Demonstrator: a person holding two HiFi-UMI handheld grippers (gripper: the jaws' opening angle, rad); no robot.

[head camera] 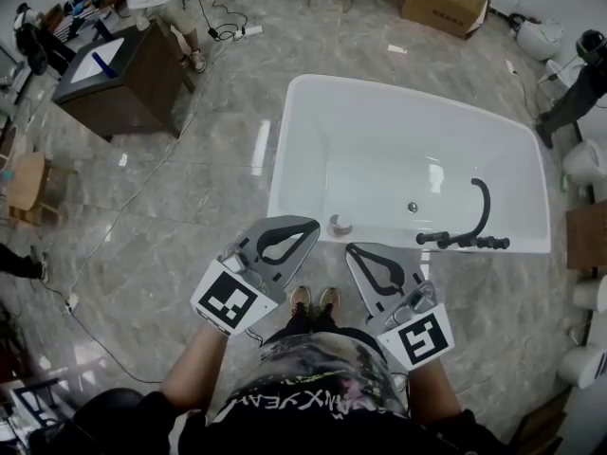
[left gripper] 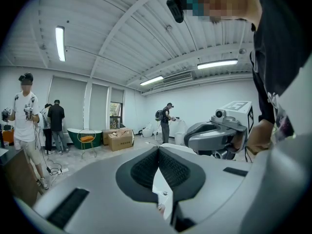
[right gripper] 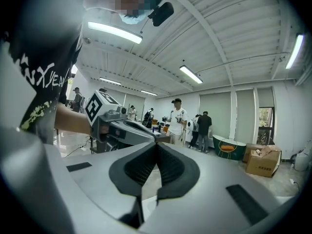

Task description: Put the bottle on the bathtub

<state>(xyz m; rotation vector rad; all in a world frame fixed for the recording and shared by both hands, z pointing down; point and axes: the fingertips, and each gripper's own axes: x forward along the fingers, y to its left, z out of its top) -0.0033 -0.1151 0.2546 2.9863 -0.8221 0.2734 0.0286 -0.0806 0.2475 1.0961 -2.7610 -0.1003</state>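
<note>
Standing at the near side of a white tub (head camera: 379, 121) on a grey marble floor (head camera: 190, 188), shoes (head camera: 314, 299) close to its wall. Holding the left tool (head camera: 309, 226) and the right tool (head camera: 353, 251) low before the body, side by side and apart, tips pointing toward the near rim.

In the left gripper view, left tool (left gripper: 158, 150) shut: dark pads meeting at the tips, nothing gripped, only a thin slit lower down showing white behind. Right tool (left gripper: 214, 135) visible there off to the side.

In the right gripper view, right tool (right gripper: 157, 145) likewise closed tip to tip and empty, with the left tool (right gripper: 122, 128) beyond it.

Bottle (head camera: 340, 224) already on the tub's near rim, small and upright, seen from above, just past the tips of both tools and touching neither.

Farther along the same rim, a black tap (head camera: 465, 241) with a curved spout. Inside, a drain (head camera: 412, 207).

Beyond the tub, a box (head camera: 444, 0); off to the left, a dark cabinet (head camera: 123, 69).
</note>
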